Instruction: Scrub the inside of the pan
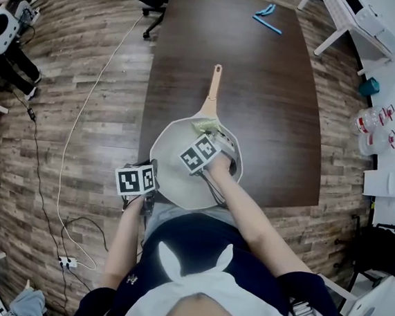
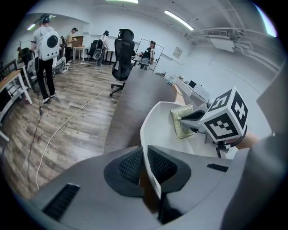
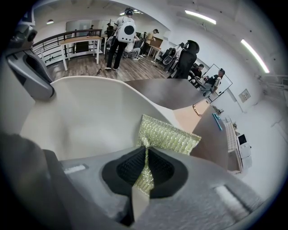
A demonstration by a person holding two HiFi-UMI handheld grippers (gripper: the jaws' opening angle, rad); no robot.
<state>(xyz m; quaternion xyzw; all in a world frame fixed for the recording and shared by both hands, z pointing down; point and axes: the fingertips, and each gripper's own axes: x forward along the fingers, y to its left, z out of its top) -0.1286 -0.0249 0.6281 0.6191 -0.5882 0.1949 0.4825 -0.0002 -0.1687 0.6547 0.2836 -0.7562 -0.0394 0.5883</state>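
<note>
My left gripper point(image 2: 145, 165) is clenched on the near rim of the pan point(image 1: 173, 162). Pan sits at the near edge of the dark surface point(image 1: 273, 92), handle pointing away. My right gripper point(image 3: 145, 173) is pinching the sponge point(image 3: 170, 134) inside the pan, handle side.

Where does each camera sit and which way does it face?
Head view: on the person's head, facing steeply down at the pan on the table; left arm, right arm and torso show.
Left gripper view: on the left tongs, looking along them, shut on the pan rim.
Right gripper view: on the right tongs, looking along them at the scrub pad they pinch.
Shared: both gripper views show pan and scrub pad.
</note>
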